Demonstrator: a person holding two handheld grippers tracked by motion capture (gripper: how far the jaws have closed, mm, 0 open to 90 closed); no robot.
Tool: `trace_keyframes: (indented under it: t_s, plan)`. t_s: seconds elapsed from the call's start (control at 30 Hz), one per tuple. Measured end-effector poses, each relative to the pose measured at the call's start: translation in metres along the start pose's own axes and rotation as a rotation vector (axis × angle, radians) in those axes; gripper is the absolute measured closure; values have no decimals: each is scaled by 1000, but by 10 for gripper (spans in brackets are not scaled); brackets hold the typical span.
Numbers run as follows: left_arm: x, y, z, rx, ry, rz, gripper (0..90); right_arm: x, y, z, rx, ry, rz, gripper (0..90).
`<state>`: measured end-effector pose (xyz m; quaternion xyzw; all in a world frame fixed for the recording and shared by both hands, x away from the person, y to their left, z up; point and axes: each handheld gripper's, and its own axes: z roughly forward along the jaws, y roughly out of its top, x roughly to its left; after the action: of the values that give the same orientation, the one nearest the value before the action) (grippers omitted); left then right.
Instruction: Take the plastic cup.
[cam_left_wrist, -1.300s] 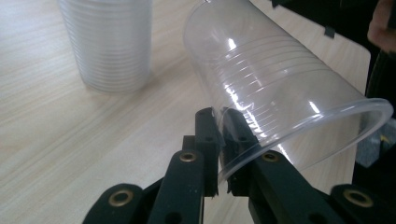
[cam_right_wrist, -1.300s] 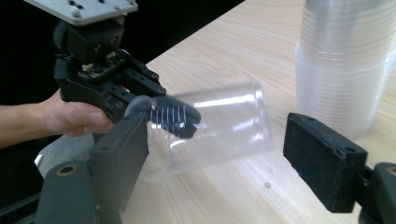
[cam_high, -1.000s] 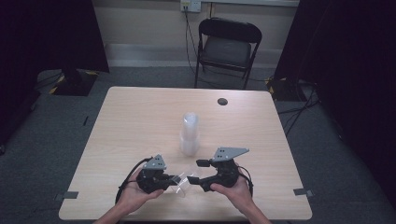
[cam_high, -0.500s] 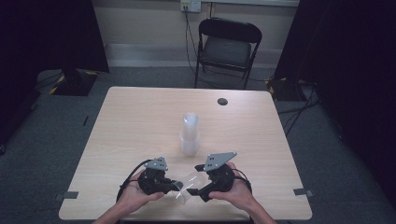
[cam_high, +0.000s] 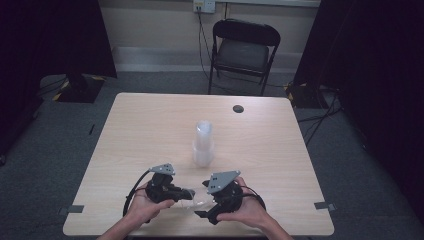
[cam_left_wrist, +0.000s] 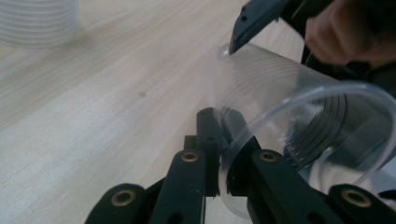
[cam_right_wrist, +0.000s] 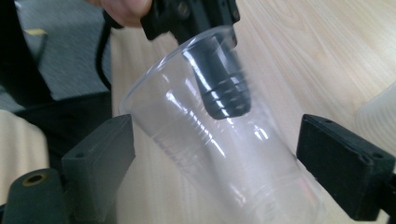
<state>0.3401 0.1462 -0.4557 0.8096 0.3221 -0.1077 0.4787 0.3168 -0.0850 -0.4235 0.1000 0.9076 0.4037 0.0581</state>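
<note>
**Clear cup held between two tools**

Hands at the near edge of the worktop (cam_high: 150, 125) each grip a tool. The left tool (cam_left_wrist: 223, 140) is clamped on the rim of a clear plastic cup (cam_left_wrist: 299, 116), one jaw inside the mouth and one outside. The cup lies tilted on its side, just above the wood. The right tool (cam_right_wrist: 215, 154) stands wide open, its jaws either side of the cup's lower body; they seem not to touch it, though the blur makes this uncertain. Farther out, mid-worktop, stands a stack of cups (cam_high: 203, 145). Beyond it lies a small dark disc (cam_high: 238, 108), and past the far edge a folding chair (cam_high: 243, 50).
</note>
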Motion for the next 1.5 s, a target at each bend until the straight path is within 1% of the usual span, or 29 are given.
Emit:
trace_keyframes:
  t_s: [0.1, 0.13, 0.23, 0.3, 0.33, 0.37, 0.4, 0.43, 0.47, 0.57, 0.6, 0.63, 0.67, 0.7, 0.73, 0.77, 0.8, 0.83, 0.87, 0.93, 1.0, 1.07, 1.17, 1.2, 1.3, 1.33, 1.4, 1.43, 1.5]
  plan:
    - [-1, 0, 0, 2, -7, -6, 872, 1, 1, 4, 7, -3, -6, 108]
    - [-1, 0, 1, 2, -8, -14, 872, 3, 2, 8, 22, -3, -14, 109]
    - [-2, 0, 1, 0, -10, -19, 872, 4, 2, 12, 32, -14, -24, 115]
    - [-1, 0, 1, 4, -3, -24, 872, 6, 3, 15, 43, -35, -32, 116]
    - [1, 0, -1, 6, -1, -35, 871, 7, 5, 17, 45, -51, -38, 123]
    - [1, 0, -1, 6, -1, -35, 872, 7, 5, 17, 45, -51, -38, 123]
    - [3, 0, -3, 1, -9, -46, 872, 9, 8, 19, 43, -60, -48, 129]
    - [3, 0, -3, 1, -9, -49, 872, 9, 9, 19, 43, -64, -57, 133]
    - [3, 0, -2, 6, -7, -44, 872, 10, 9, 20, 41, -66, -58, 135]
    - [2, -1, -1, 8, -9, -51, 873, 10, 10, 22, 46, -55, -66, 147]
    - [1, -1, 2, 10, 7, -43, 887, 12, 11, 24, 45, -49, -74, 173]
    - [1, -1, 2, 10, 7, -43, 891, 12, 11, 24, 45, -49, -74, 173]
    - [-1, -1, 4, 13, -3, -40, 889, 15, 13, 26, 52, -48, -76, 172]
    - [-2, 0, 3, 14, 20, -27, 888, 16, 14, 27, 56, -54, -87, 174]
    - [-4, 0, 2, 8, 18, -27, 892, 17, 14, 28, 62, -63, -96, 178]
    - [-4, 0, 2, 8, 18, -27, 892, 17, 14, 28, 55, -61, -93, 184]
    - [-3, 1, 2, 8, 9, -30, 892, 17, 14, 28, 48, -57, -84, 184]
    - [-2, 1, 3, 15, 13, -30, 892, 17, 14, 28, 47, -61, -86, 186]
    - [-1, 0, 4, 18, 9, -40, 891, 17, 15, 28, 48, -66, -89, 187]
    - [0, 0, 6, 24, 15, -42, 890, 18, 14, 29, 56, -71, -91, 202]
    - [0, 0, 6, 29, 11, -38, 888, 19, 14, 30, 55, -76, -97, 202]
    - [0, 0, 8, 40, 17, -40, 884, 20, 15, 30, 45, -84, -95, 204]
    - [2, 0, 7, 47, 16, -40, 881, 21, 16, 28, 30, -90, -110, 244]
    - [2, 0, 6, 43, 9, -46, 881, 22, 17, 28, 24, -93, -108, 250]
    - [2, 0, 7, 51, 16, -47, 880, 22, 17, 28, 24, -93, -105, 257]
    - [2, 0, 7, 53, 16, -50, 880, 22, 17, 28, 26, -91, -107, 273]
    - [3, 0, 6, 48, 19, -44, 879, 22, 16, 28, 24, -97, -112, 285]
    - [2, 0, 6, 43, 21, -43, 877, 22, 17, 28, 20, -99, -106, 287]
    - [2, 0, 6, 34, 22, -52, 876, 21, 17, 27, 20, -96, -109, 289]
